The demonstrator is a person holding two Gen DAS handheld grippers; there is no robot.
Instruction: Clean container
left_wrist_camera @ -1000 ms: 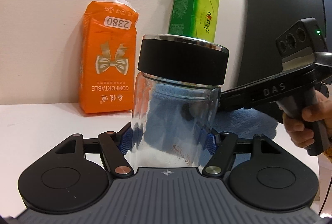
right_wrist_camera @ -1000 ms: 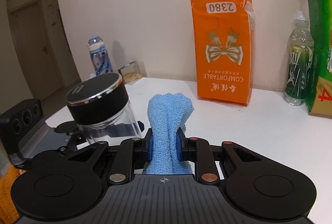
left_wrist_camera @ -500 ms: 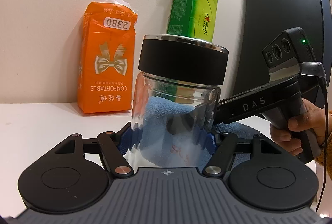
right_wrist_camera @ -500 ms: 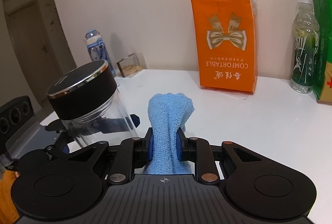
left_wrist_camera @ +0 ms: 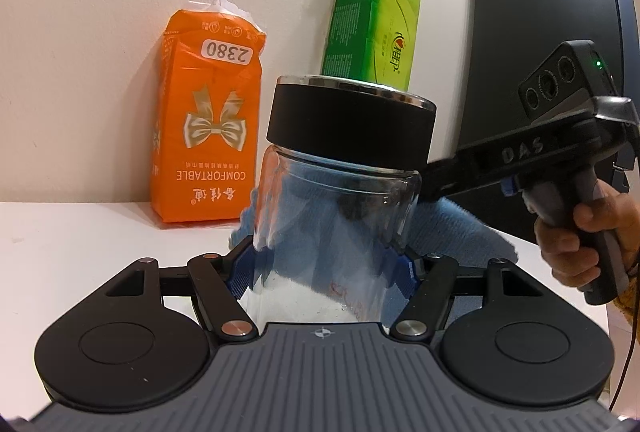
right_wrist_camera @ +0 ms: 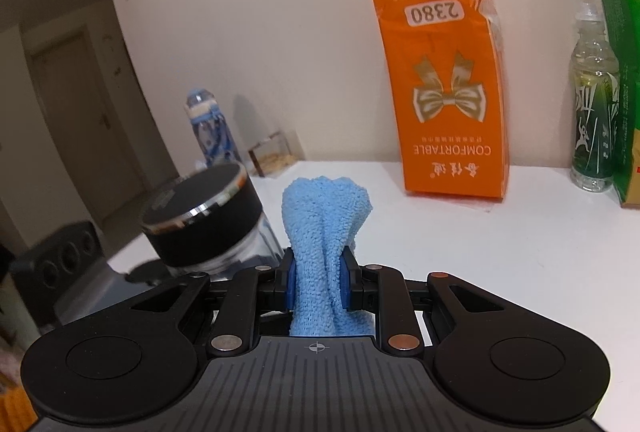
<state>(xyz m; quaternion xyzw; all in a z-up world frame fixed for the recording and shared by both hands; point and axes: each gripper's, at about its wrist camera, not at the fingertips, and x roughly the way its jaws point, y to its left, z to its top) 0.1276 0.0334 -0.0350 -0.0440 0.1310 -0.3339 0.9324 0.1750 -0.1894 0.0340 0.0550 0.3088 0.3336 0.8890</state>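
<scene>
Now the left gripper (left_wrist_camera: 324,268) clamps the lidded glass jar (left_wrist_camera: 336,224), while the right gripper (right_wrist_camera: 318,282), clenching the blue cloth (right_wrist_camera: 324,228), has swung in behind the jar, apparently wiping its side

A white table (right_wrist_camera: 460,232) carries an orange pack (right_wrist_camera: 444,92) upright against the wall (its print upside down). Right of it stands a clear bottle (right_wrist_camera: 594,104) beside a green pack (right_wrist_camera: 616,32). At the far left edge stand a blue bottle (right_wrist_camera: 210,130) and a small clear box (right_wrist_camera: 272,152).
</scene>
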